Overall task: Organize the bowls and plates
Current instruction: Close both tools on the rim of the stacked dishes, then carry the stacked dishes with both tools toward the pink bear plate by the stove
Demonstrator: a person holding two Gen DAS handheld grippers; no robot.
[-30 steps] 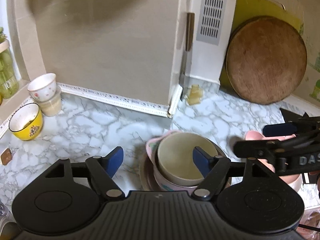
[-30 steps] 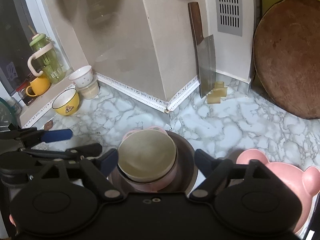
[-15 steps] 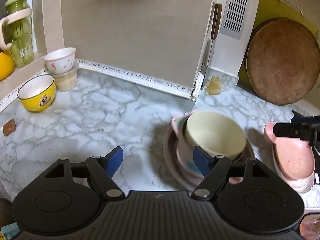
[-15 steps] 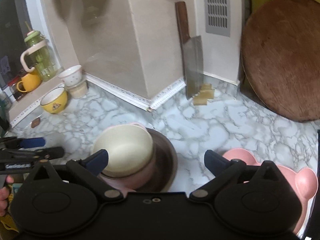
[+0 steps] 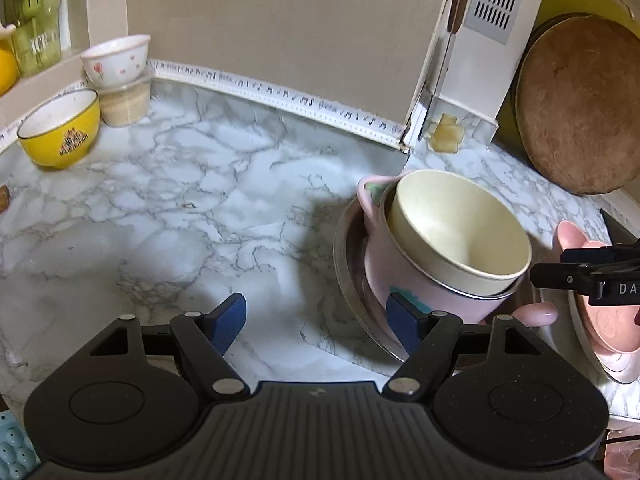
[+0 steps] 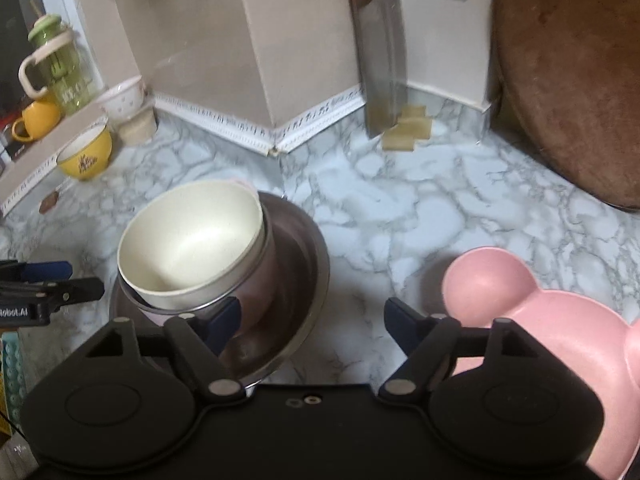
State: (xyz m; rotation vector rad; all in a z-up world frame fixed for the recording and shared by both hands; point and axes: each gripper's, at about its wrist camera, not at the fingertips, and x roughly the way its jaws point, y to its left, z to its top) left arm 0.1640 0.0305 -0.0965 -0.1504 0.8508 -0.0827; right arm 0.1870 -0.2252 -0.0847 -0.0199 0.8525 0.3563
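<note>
The cream bowl sits tilted inside a pink eared bowl, and a thin steel rim shows between the two, so I think a third, steel bowl is nested there. This nest stands in a wide steel basin on the marble tabletop. It leans to one side, probably because the bowls are of different shapes and do not fit flat into each other.

Your left tongs are apart and hold nothing. The right pad is just in front of the basin's rim and the pink wall, and the left pad is over bare marble. So they stand beside the nest, not around it.

Your right tongs are also apart and empty. Their jaws have just been closing a little from a wider spread, with only bare tabletop between them. The left pad is at the near edge of the basin and the right pad is near the pink bear-shaped plate, which lies flat on the tabletop, well apart from the nest.

I judge that you come from both sides so that one tool can steady the nest while the other takes a piece.

Farther away, a yellow bowl and a white flowered bowl on a beige cup wait by the wall. A cleaver and a round wooden board lean at the back.
</note>
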